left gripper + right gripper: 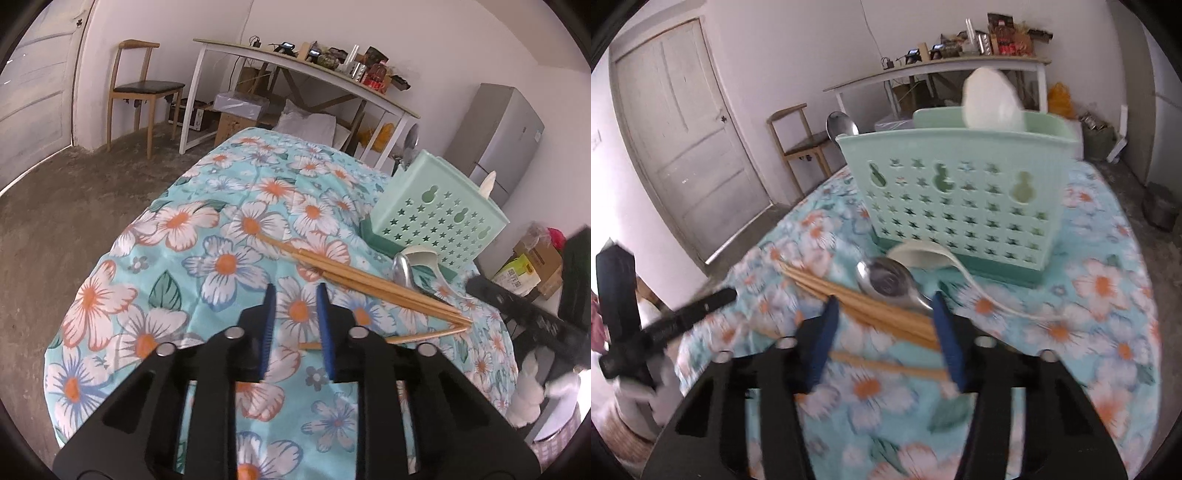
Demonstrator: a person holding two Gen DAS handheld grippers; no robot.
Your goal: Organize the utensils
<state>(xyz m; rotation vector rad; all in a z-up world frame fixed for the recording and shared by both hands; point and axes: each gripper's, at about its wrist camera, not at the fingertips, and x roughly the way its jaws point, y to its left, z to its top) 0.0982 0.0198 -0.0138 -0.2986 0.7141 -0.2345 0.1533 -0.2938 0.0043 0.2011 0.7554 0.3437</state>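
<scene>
Nearest in the left wrist view, the left hand-held gripper (pixel 295 295) hovers above the table's floral cloth (pixel 229 229) with its blue-padded fingers a narrow gap apart and nothing between them. Just beyond its tips lies a bundle of wooden chopsticks (pixel 365 280), fanned diagonally across the cloth, with one stray stick crossing under the right finger.

In the right wrist view, the right hand-held gripper (pixel 884 301) is spread wide, its fingers straddling the same chopsticks (pixel 871 306) without visibly pinching them; this view is blurred. Touching the far side of the bundle is a metal spoon (pixel 890 282), bowl up, and just behind it lies a white ceramic spoon (pixel 923 254) whose handle curves off to the right.

Beyond these stands the mint-green utensil holder (pixel 964 199), perforated with stars and gourd shapes, on a darker green base. A white spoon (pixel 991 98) and a metal spoon (pixel 842 123) stick up out of it.

Farther back are a wooden chair (pixel 136 88), a cluttered white desk (pixel 306 74) and a panelled door (pixel 687 125).
</scene>
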